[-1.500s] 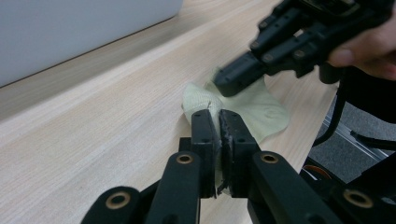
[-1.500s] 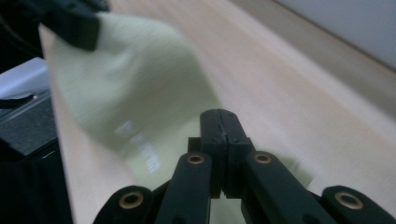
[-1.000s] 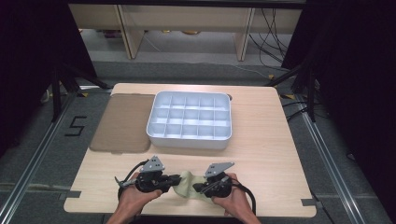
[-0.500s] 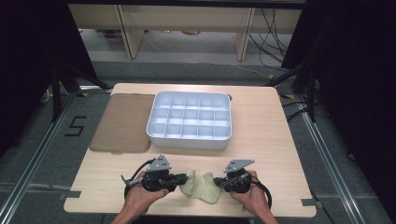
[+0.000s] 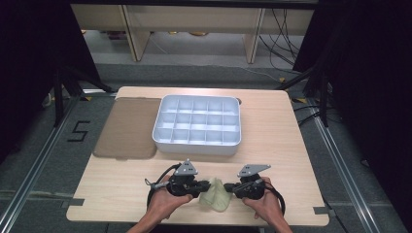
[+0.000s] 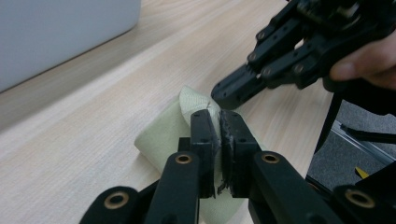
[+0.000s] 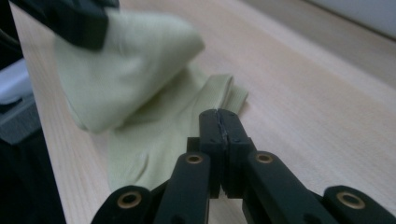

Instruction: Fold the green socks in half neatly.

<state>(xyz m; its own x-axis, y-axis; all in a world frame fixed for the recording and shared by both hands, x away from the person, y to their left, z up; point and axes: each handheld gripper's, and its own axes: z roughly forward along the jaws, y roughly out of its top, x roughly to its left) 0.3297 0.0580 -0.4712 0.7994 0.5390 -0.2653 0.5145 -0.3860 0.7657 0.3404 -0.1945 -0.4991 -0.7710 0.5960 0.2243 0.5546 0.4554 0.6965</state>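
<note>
Left tool [image 6: 219,123] is pinching the pale green cloth [image 5: 216,196] at the table's [image 5: 291,145] near edge; right tool [image 7: 219,122] is sitting closed, seemingly empty, over its flat part. I'm folding it — best keeping the lifted fold low, edges aligned.

Floor marking: you can read a black "5" [image 5: 78,131] on the grey floor, left of the bench [image 5: 272,160].
Other text: you'll find no other readable label, brand or number.
</note>
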